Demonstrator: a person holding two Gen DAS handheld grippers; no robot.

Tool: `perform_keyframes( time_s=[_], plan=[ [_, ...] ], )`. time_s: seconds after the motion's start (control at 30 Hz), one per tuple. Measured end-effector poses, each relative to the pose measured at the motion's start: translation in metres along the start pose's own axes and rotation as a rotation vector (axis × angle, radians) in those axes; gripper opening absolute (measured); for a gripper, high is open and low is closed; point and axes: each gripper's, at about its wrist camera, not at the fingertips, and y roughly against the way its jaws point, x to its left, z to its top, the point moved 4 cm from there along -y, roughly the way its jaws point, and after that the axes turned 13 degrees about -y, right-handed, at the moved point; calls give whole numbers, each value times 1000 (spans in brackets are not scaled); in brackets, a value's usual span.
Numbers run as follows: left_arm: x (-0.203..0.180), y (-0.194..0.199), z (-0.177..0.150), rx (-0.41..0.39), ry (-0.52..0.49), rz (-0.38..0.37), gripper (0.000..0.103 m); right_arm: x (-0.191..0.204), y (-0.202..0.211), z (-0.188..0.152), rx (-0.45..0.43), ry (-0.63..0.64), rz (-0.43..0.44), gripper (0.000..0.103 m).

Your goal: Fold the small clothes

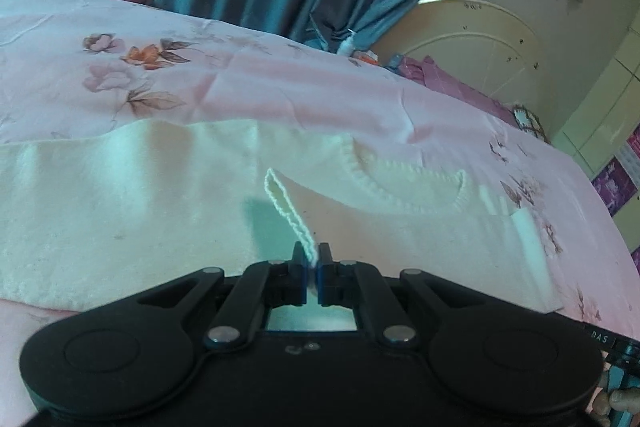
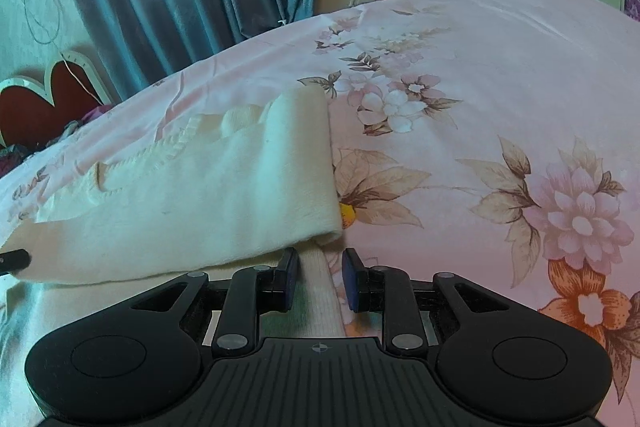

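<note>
The left gripper [image 1: 314,259] pinches the scalloped hem [image 1: 286,213] of a white sweater [image 1: 120,203] spread on the bed [image 1: 280,87], so it should lift gently and keep that edge taut. The right gripper [image 2: 320,277], jaws apart, straddles a sleeve [image 2: 320,291] near the folded edge [image 2: 328,163] and should close first.

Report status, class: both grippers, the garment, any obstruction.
Left gripper shut on white knit top edge. Right gripper open, straddling the top's ribbed edge, not pinching. Nothing else on floral bedsheet.
</note>
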Motion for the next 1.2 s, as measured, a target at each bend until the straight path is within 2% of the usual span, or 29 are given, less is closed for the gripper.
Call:
perform_keyframes(
  time_s=[0.17, 0.23, 0.3, 0.43, 0.5, 0.53, 0.6, 0.63, 0.67, 0.73, 0.83, 0.9, 0.97, 1.07, 1.2],
  plan=[
    [12, 1, 0, -2, 12, 17, 4, 1, 0, 1, -8, 18, 3, 24],
    [15, 0, -1, 2, 9, 19, 4, 2, 0, 2, -10, 20, 21, 4],
    [17, -3, -3, 13, -5, 27, 4, 2, -3, 2, -9, 32, 7, 2],
    [20, -13, -12, 48, -14, 22, 4, 2, -4, 2, -1, 40, -3, 2],
    [20, -13, -12, 50, -21, 22, 11, 1, 2, 5, -8, 48, -16, 3],
    [21, -10, -11, 46, -16, 21, 16, 0, 11, 7, -35, 51, -19, 3],
    [23, 1, -8, 17, -17, 63, 36, 0, 27, 14, -92, 62, -15, 3],
    [23, 9, -6, -20, -33, 94, 38, 3, 32, 18, -106, 68, 4, 3],
    [22, 15, -3, -52, -47, 110, 37, 6, 33, 21, -111, 76, 23, 3],
    [14, 16, 3, -84, -69, 84, 32, 19, 26, 24, -94, 110, 54, 3],
    [-5, 3, 5, -65, -152, 77, 31, 40, 8, 17, -46, 184, 91, 3],
    [-12, -7, 2, -42, -165, 61, 34, 46, -3, 11, -29, 247, 65, 3],
    [-13, -12, -2, -27, -184, 70, 36, 32, -18, 9, -30, 270, -72, 2],
    [-7, -16, -7, -5, -178, 73, 36, 25, -16, 20, -26, 234, -67, 2],
    [-6, -17, 0, -33, -180, 88, 38, 40, -15, 41, -108, 223, -21, 3]
  ],
)
